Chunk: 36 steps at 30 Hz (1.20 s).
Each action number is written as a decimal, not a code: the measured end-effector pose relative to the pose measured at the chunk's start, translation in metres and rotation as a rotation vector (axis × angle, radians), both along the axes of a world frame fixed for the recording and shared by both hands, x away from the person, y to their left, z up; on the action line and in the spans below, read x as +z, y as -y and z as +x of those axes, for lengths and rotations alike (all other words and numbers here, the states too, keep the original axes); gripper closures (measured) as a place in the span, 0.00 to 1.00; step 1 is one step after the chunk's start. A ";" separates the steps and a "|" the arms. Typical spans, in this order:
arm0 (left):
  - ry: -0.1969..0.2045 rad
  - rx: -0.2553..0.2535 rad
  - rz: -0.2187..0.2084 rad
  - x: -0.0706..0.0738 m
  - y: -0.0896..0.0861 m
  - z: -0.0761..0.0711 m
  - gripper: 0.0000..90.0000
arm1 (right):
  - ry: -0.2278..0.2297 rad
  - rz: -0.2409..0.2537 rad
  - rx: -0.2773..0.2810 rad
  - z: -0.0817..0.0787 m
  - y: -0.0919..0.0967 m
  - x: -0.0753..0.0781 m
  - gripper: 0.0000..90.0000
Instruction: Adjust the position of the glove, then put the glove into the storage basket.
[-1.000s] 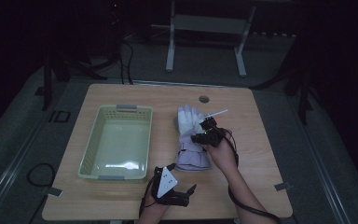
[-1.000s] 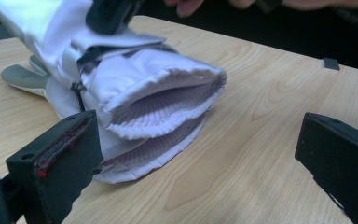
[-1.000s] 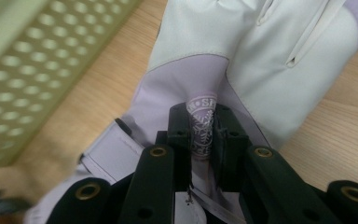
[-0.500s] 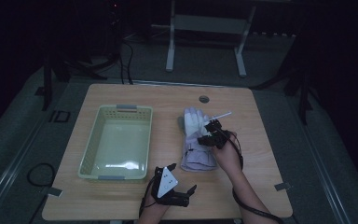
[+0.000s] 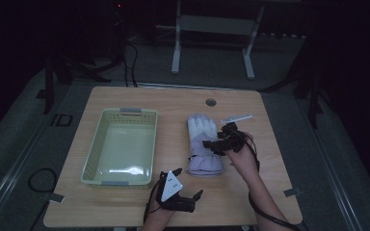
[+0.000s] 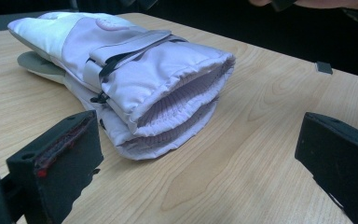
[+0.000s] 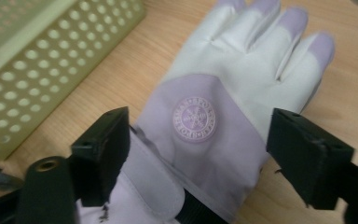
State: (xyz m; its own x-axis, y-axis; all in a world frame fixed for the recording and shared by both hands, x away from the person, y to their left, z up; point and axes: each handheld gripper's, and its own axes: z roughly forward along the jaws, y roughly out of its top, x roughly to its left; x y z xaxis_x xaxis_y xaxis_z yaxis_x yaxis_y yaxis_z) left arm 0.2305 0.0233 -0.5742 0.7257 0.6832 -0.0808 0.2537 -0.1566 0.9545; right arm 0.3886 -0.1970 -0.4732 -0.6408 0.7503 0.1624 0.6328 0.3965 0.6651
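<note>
Lilac-white padded glove (image 5: 204, 143), flat, snowflake badge.

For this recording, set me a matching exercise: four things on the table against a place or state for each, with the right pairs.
Things:
1. glove
2. basket
3. right gripper
4. left gripper

Places or states:
A. pale green, on the table's left half
B. near the table's front edge, jaws apart, facing the cuff opening
C. lilac and white, lying flat, fingers pointing away from the person
D. above the cuff, jaws just opened, pads off the fabric

Pairs: 1-C, 2-A, 3-D, 4-B
</note>
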 end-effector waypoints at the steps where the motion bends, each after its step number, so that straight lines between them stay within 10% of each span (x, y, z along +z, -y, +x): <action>1: -0.003 0.006 0.001 0.000 0.000 0.000 0.01 | 0.013 0.003 0.008 -0.002 0.001 0.002 0.16; 13: 0.013 -0.004 0.029 0.022 0.006 0.001 0.01 | 0.171 -0.048 0.184 -0.010 0.027 0.008 0.16; 28: -0.074 -0.039 0.019 0.090 0.014 0.059 0.01 | 0.178 0.055 0.136 0.000 0.053 0.015 0.13; 31: -0.162 -0.050 0.053 0.100 0.018 0.081 0.01 | 0.183 0.026 0.148 0.004 0.047 0.008 0.21; 36: -0.132 0.031 0.150 0.098 0.025 0.092 0.14 | 0.189 0.001 0.160 0.008 0.043 0.001 0.46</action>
